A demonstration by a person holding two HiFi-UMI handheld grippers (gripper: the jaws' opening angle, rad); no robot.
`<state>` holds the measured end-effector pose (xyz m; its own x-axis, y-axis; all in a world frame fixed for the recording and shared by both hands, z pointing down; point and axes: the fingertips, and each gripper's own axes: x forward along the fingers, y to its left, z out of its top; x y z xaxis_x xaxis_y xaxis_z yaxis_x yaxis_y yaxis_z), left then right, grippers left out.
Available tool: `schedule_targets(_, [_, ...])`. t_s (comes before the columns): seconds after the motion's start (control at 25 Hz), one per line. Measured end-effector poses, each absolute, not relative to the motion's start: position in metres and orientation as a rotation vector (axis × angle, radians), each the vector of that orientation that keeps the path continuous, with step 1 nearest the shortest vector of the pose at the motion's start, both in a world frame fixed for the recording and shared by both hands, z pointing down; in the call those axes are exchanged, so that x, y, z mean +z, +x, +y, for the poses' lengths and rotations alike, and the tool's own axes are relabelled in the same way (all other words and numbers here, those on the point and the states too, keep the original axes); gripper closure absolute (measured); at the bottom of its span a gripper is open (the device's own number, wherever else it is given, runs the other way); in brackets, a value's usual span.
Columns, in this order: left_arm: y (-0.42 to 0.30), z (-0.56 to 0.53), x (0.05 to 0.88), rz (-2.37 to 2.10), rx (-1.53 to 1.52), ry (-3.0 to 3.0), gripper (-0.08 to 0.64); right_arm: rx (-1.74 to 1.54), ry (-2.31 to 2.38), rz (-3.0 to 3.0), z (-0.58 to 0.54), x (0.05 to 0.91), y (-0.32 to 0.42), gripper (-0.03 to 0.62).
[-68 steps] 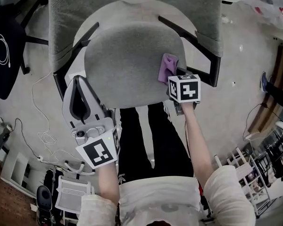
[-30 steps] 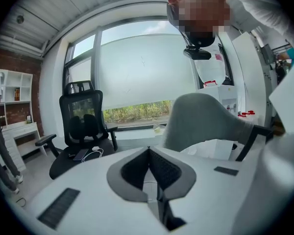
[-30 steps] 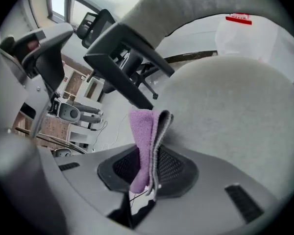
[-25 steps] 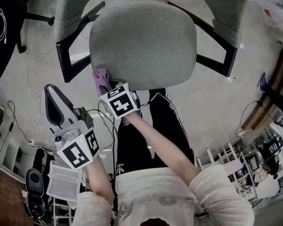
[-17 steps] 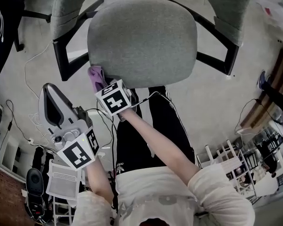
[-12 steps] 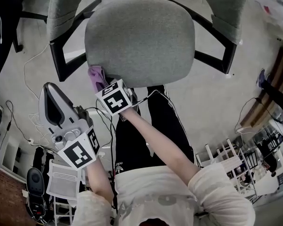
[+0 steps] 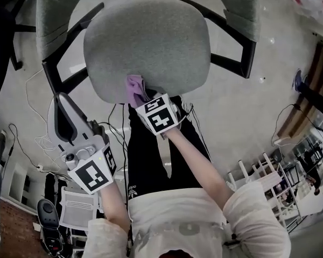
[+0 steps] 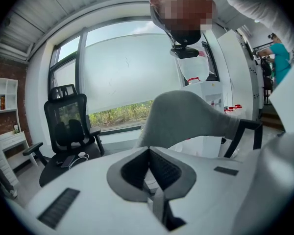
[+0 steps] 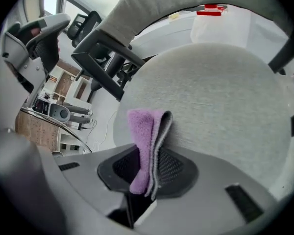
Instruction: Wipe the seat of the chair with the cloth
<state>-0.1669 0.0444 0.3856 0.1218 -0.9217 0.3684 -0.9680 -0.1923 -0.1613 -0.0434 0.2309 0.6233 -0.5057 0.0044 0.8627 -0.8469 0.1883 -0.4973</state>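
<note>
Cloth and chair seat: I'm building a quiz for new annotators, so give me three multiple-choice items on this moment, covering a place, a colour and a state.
1. Where does the cloth meet the seat?
A. At the seat's front edge, nearest the person
B. At the back, by the backrest
C. On an armrest

2. What colour is the cloth?
A. Green
B. Purple
C. White

3. What state is the left gripper in?
A. Shut on the cloth
B. Jaws together, holding nothing
C. Clamped on an armrest

Answers:
1 A: the head view shows the cloth at the seat's near rim.
2 B: the right gripper view shows purple fabric.
3 B: its jaws meet with nothing between them, while the right gripper holds the cloth.
</note>
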Motion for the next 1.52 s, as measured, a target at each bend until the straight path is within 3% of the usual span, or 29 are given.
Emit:
schedule_targets(0.72, [-0.111,0.035,0.377,-1.818,0.594,2.377,0.548,1.304,1.016,-1.461,0.251,0.626,0.152,0.505])
schedule_targets(1.52, [-0.099,0.029,0.363,-1.829,0.576,2.422,0.548,1.256,1.130,-1.299,0.261,0.628,0.224,0.506])
